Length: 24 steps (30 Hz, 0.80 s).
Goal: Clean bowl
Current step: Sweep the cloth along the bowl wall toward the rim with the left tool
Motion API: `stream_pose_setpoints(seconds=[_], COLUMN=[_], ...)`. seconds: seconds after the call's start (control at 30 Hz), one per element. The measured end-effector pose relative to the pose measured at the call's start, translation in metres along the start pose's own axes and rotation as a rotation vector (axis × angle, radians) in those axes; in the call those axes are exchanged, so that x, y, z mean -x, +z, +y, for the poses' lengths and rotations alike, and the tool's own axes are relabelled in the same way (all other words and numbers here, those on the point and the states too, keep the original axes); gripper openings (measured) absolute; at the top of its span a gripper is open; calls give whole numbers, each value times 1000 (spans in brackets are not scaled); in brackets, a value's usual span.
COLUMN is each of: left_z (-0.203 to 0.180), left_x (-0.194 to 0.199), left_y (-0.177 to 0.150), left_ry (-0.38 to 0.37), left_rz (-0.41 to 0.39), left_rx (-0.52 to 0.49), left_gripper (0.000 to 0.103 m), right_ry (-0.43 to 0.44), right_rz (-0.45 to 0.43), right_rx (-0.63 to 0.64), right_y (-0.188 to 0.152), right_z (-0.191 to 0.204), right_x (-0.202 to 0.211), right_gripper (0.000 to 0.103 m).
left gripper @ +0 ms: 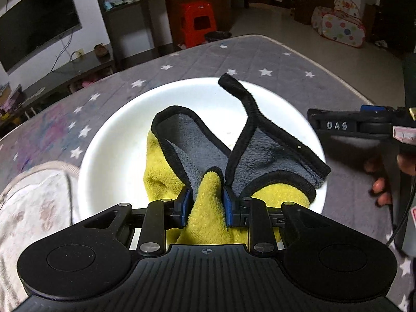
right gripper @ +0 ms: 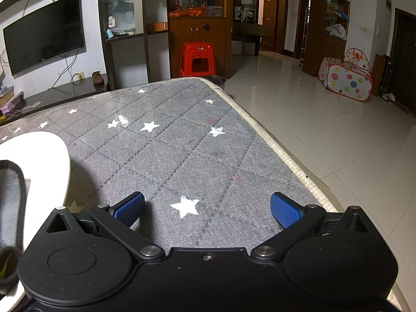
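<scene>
A white bowl sits on the grey star-patterned mat. Inside it lies a crumpled cloth, yellow on one side, grey on the other, with black trim. My left gripper is shut on a yellow fold of that cloth, its blue pads pressing it from both sides. In the right wrist view my right gripper stands open over the bare mat, nothing between its blue pads. The bowl's rim and the cloth's black edge show at that view's left. The right gripper's body appears at the right, held by a hand.
A pale patterned towel lies at the bowl's left. The mat's right edge drops to a tiled floor. Beyond stand a red stool, a TV, cabinets and a dotted play tent.
</scene>
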<state>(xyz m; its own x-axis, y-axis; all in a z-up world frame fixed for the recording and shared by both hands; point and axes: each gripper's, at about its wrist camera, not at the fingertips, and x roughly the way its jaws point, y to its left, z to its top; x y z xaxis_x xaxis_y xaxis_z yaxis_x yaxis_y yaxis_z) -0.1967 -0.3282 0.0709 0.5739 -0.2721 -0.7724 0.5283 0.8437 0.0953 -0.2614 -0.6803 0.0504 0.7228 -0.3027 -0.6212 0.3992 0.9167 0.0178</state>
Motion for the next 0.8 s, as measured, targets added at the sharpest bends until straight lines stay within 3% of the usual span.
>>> stream_pose_setpoints(seconds=[0.33, 0.53, 0.8], left_z=[-8, -8, 3], left_x=[-23, -36, -41], left_y=[25, 39, 43], left_ry=[9, 47, 41], left_rz=[-28, -38, -39], left_rx=[17, 26, 61], left_gripper=[27, 32, 35], right_ry=[0, 0, 0], right_rz=[0, 0, 0], right_rx=[0, 0, 0], right_y=[0, 0, 0], right_z=[-1, -1, -1], right_x=[0, 0, 0], right_gripper=[103, 103, 103])
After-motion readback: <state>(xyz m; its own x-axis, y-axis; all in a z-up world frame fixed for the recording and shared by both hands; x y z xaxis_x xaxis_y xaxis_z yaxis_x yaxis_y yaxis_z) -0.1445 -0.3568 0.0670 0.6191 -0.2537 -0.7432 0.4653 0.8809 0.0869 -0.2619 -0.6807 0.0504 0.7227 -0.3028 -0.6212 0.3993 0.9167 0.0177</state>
